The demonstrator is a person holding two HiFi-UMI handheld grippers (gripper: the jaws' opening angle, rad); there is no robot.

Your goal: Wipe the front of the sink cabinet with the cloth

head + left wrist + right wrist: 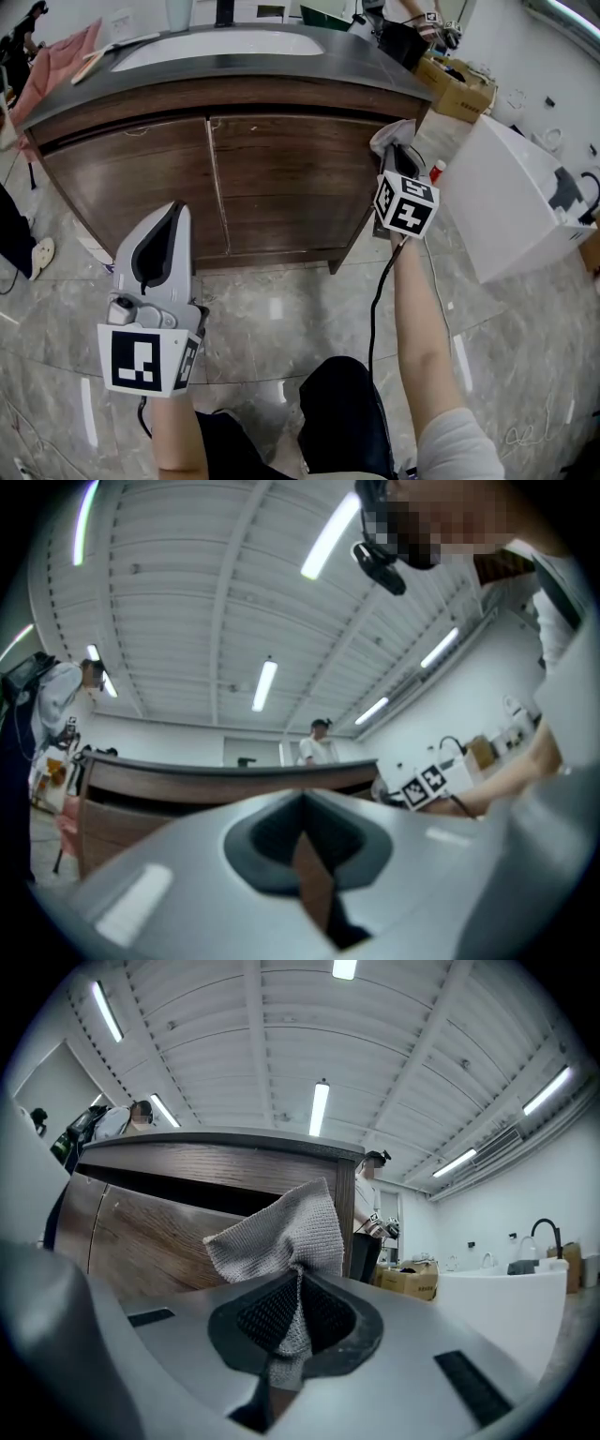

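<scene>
Right tongs (298,1314) are clamped on the grey cloth (281,1227), which sits at the top right corner of the cabinet front (281,178) — near the wood, though contact is unclear. Left tongs (167,223) are closed on nothing, low and well apart from the doors. Wiping seems to be at its start — next, the cloth likely needs pressing flat and sweeping toward the left edge.
</scene>
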